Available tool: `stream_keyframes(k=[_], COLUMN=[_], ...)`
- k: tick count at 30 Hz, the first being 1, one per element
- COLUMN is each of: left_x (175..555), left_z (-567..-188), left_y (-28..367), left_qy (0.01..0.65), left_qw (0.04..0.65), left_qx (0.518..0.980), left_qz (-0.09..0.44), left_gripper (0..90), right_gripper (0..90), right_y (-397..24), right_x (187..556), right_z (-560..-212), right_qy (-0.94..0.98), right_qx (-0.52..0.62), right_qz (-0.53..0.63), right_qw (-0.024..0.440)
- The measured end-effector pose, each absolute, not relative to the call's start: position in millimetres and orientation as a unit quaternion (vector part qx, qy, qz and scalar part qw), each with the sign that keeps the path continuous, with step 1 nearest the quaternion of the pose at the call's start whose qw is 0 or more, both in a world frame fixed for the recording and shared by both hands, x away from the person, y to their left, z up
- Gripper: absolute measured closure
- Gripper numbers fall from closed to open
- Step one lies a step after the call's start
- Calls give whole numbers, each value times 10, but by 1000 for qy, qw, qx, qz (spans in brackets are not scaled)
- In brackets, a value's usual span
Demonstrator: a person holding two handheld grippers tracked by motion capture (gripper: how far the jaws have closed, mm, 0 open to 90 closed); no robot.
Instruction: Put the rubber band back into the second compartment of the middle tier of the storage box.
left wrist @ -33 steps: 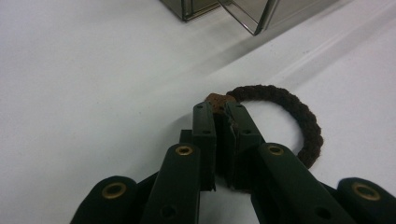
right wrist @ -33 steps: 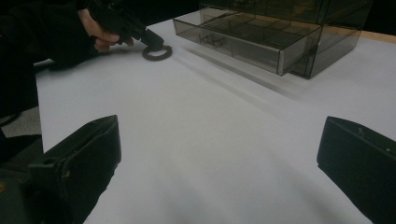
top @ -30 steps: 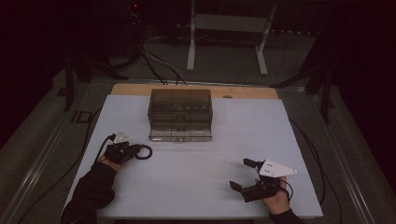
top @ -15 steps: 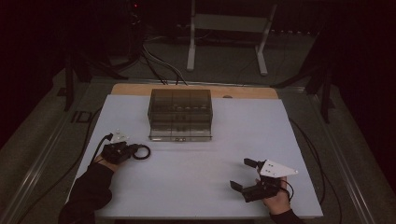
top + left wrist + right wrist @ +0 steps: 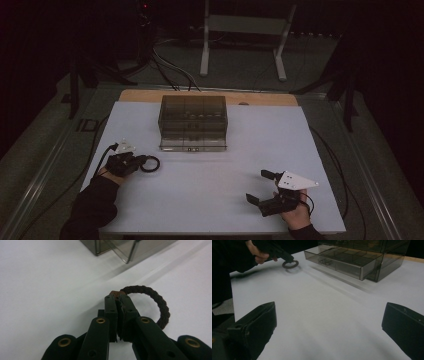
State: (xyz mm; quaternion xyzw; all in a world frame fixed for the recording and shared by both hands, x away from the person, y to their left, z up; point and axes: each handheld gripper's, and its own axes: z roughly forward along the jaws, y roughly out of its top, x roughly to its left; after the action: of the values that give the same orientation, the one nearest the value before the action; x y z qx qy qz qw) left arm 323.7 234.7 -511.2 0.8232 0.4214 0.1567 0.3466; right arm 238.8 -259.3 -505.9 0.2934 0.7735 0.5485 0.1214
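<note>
The big white table [image 5: 210,185] takes up most of the room, with a strip of brown wood at its far edge. In the middle near the back stands a smoky clear plastic drawer box [image 5: 193,122]. In the right gripper view its bottom drawer [image 5: 342,263] is pulled out a bit, and there are small sections inside it.

The right gripper [image 5: 261,189] sits near the front right of the table. Its jaws are spread wide and hold nothing.

The left gripper [image 5: 144,161] is at the front left. Its jaws are pressed together on a dark braided hair tie [image 5: 150,303], pinching it at its little brown joint. The ring hangs out past the tips, low over the table.

A second ago this hand was a bit nearer the box. Now it has slid toward the person and to the left, and the hair tie went with it. So the grip looks good. My guess is the hair tie is meant for the open drawer, and it is well apart from it yet.
</note>
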Motion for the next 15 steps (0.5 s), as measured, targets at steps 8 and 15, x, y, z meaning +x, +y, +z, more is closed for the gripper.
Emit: stream_keyframes(k=[8,15], left_x=[3221,3202], left_z=[-5085,-5019], left_y=[2291,2272], left_qy=[415,410], left_qw=[347,351], left_qx=[829,830], left_qz=[145,143], left_gripper=[874,874], right_gripper=[0,0], right_y=[-2577,-2577], right_x=[2392,2392], right_z=[-5065,-5060], right_qy=[774,772], right_qx=[293,294], right_qz=[549,550], right_qw=[120,121])
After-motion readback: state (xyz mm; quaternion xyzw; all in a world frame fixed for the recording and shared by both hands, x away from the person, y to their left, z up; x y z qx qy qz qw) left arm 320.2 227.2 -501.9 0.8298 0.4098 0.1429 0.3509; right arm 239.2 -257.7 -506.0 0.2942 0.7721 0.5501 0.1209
